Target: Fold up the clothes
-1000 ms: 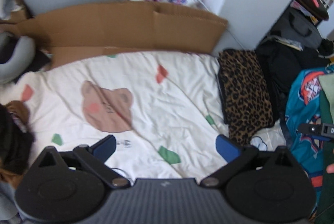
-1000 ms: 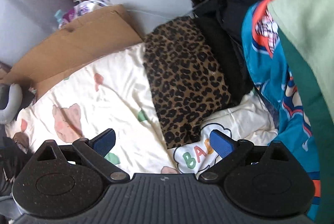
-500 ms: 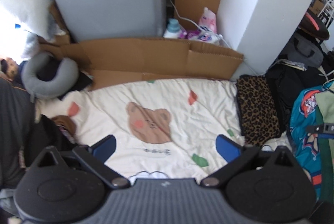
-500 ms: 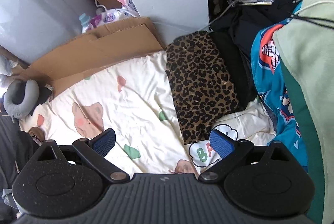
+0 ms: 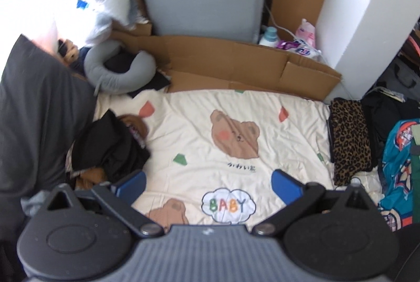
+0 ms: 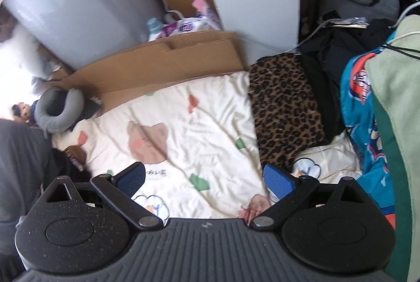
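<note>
Left gripper (image 5: 207, 183) jaws spread, empty, above cream bear blanket (image 5: 236, 108). Right gripper (image 6: 203, 178) jaws spread, empty, over same blanket. Dark clothes pile (image 5: 110, 148) lies at blanket's left edge, near left gripper. Folded leopard cloth (image 6: 286, 108) on blanket's right edge, black clothes (image 6: 338, 51) just beyond. Farther back: grey neck pillow (image 5: 118, 72), cardboard (image 5: 236, 64), bottles (image 5: 270, 36).

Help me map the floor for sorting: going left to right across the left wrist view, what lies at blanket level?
Dark clothes pile → cream bear-print blanket → folded leopard-print garment → blue cartoon-print fabric.
</note>
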`<control>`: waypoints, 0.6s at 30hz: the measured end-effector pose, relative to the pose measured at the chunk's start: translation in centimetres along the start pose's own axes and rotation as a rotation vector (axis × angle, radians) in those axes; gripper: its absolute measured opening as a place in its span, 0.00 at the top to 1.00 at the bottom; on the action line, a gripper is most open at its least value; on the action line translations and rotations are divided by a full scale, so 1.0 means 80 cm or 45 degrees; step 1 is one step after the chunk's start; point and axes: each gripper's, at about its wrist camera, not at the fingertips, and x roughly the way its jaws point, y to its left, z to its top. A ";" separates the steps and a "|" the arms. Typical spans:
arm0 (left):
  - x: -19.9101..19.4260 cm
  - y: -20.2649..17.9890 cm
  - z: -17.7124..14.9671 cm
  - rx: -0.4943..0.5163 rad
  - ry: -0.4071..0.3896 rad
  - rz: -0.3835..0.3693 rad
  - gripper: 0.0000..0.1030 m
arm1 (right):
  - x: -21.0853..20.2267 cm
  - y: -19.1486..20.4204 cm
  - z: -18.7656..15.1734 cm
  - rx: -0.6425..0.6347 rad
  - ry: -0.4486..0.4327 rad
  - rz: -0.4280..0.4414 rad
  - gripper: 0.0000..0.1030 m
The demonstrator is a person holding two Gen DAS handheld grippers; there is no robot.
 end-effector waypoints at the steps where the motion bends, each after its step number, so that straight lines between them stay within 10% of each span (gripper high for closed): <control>1: -0.003 0.003 -0.005 -0.009 -0.004 -0.003 0.00 | -0.005 0.006 -0.003 -0.014 -0.005 -0.005 0.03; 18: -0.023 0.002 -0.097 -0.231 -0.108 0.080 0.00 | -0.050 0.072 -0.062 -0.213 -0.034 0.054 0.03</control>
